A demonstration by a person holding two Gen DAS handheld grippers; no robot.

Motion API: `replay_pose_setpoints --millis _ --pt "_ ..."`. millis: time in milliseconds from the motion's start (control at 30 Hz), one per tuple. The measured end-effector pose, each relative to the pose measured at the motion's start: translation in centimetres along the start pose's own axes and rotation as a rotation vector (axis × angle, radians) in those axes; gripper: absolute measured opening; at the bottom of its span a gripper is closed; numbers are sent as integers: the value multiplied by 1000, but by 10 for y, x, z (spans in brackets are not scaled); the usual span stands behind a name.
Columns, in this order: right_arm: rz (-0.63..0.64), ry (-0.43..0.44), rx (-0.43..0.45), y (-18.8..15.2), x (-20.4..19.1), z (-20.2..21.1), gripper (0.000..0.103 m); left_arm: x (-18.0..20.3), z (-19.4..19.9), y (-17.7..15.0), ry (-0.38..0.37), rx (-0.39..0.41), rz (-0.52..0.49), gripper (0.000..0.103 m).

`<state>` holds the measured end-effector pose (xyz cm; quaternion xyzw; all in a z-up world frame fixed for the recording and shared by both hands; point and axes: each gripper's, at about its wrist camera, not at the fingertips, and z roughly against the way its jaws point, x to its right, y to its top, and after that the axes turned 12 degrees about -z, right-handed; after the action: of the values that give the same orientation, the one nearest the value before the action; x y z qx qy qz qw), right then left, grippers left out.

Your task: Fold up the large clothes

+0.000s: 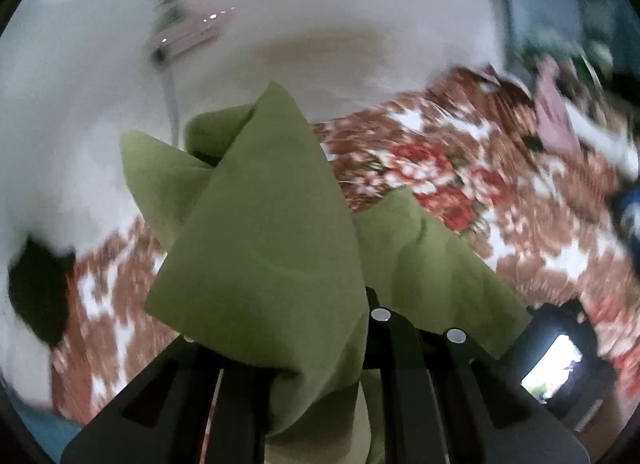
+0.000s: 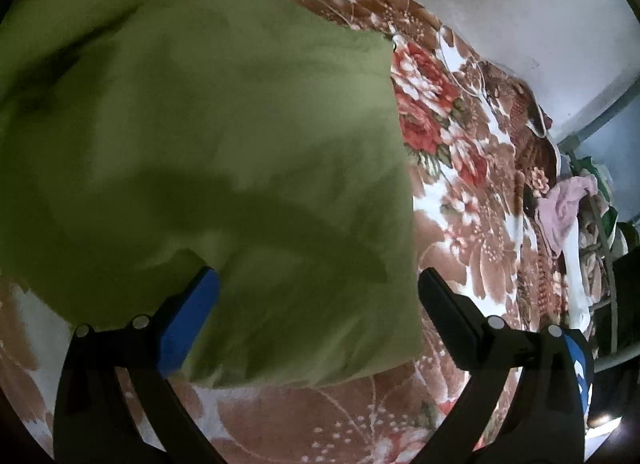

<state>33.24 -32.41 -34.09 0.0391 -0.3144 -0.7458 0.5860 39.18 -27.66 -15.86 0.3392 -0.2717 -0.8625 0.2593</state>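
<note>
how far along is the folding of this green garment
Partly done. The green garment already lies on the floral blanket with a straight side edge, apparently doubled over. In hand: the left gripper is shut on a bunched part of the cloth, raised off the bed. The right gripper is open, holding nothing. Left: lay that part down and finish the fold.
</note>
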Motion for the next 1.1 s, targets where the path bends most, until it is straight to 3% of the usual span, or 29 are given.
replay_pose_setpoints --millis 233,567,767,900,967,1100 --pt "-128 5 -11 -15 52 3 98 102 -58 8 -57 -126 -287 11" --pt "-227 0 -17 -38 111 3 98 142 -99 -11 -163 -233 -255 11" --pt "-310 -9 -19 -45 157 9 98 190 -105 -30 -87 -256 -444 12" --pt "-366 9 -20 -39 181 10 98 224 -105 -43 -2 -268 -614 24" --pt "-350 -30 -32 -34 185 9 98 228 -106 -45 31 -269 -634 29" --pt "-357 -27 -12 -26 198 16 98 224 -95 -44 45 -241 -628 53"
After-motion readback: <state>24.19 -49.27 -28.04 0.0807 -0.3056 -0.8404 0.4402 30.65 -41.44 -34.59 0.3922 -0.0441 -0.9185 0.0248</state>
